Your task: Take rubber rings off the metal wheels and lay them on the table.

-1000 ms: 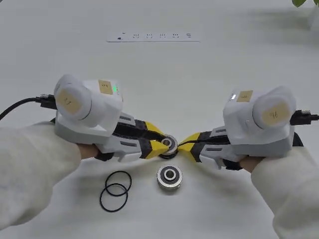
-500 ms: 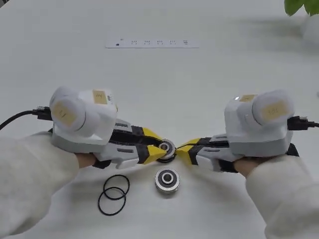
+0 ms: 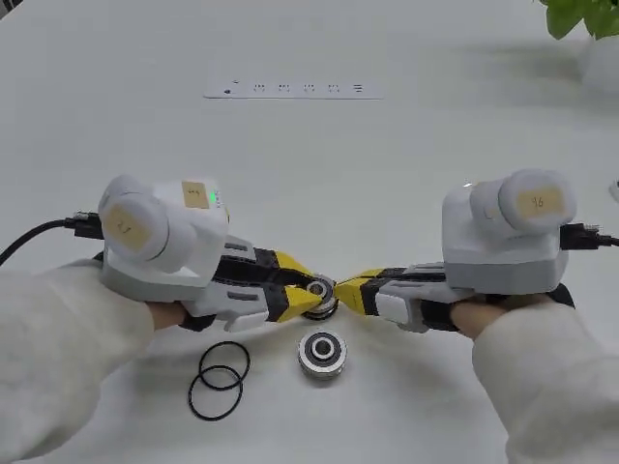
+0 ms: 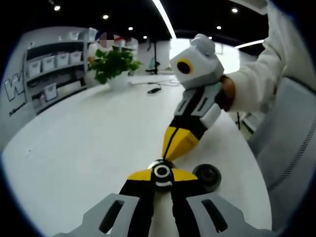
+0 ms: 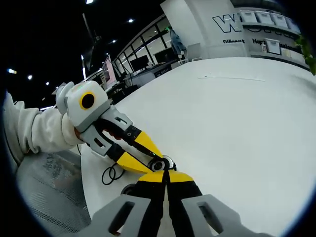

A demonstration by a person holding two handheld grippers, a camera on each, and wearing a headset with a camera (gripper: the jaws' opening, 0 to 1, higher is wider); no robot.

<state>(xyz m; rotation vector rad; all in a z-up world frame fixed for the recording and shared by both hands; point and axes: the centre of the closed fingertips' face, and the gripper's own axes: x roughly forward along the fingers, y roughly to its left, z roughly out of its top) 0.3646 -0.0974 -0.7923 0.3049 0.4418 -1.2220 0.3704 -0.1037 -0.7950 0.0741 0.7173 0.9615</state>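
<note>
Altogether two metal wheels (image 3: 322, 354), one clamped in left gripper (image 3: 315, 292); two loose rubber rings (image 3: 224, 385); right gripper (image 3: 346, 286) pinched together.

A broad white table (image 3: 406, 174) carries a white power strip (image 3: 293, 89) toward its far side and a leafy potted plant (image 4: 113, 61). Beyond it, shelves of pale storage bins (image 4: 49, 64) stand under a dark ceiling with a long light strip (image 4: 165, 17) and small spotlights (image 4: 105, 17). A grey mesh chair (image 5: 49, 197) sits just beside the table.
</note>
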